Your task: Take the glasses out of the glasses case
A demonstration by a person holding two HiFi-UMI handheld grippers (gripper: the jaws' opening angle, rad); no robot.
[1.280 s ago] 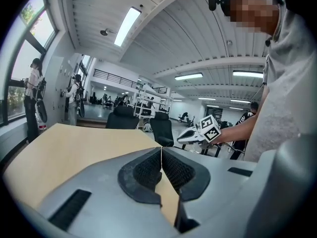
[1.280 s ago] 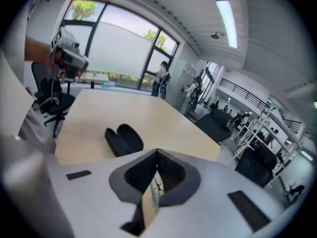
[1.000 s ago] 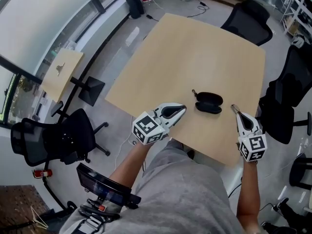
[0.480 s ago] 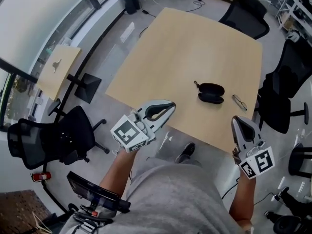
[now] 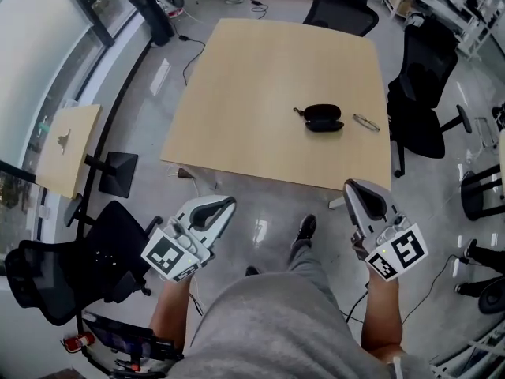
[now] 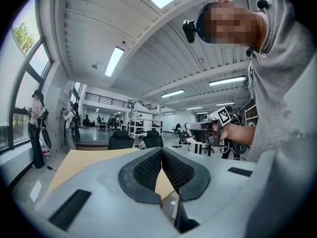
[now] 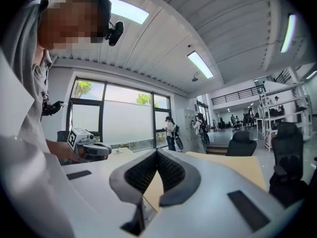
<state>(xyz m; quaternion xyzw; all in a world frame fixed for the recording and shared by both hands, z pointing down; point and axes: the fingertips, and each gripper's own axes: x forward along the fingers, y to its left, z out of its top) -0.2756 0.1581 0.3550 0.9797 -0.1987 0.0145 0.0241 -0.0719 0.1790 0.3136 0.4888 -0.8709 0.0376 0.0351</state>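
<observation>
Pale wood table (image 5: 260, 77) on glossy grey floor (image 5: 264, 212), glasses (image 5: 365, 122) beside black case (image 5: 323, 118)

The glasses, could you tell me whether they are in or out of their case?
Out: the glasses lie on the table, apart from the black case, to its right.

**No readable writing in sight**

No word, brand, number or sign is legible in any view. The only printed marks are black-and-white square patterns, coded blocks rather than letters or figures. They stand on the left marker cube (image 5: 169, 256) of the left hand-held gripper (image 5: 224, 204) and on the right marker cube (image 5: 394, 253) of the right hand-held gripper (image 5: 350, 185). The same patterns appear small in the two gripper views and are no more legible there.
</observation>
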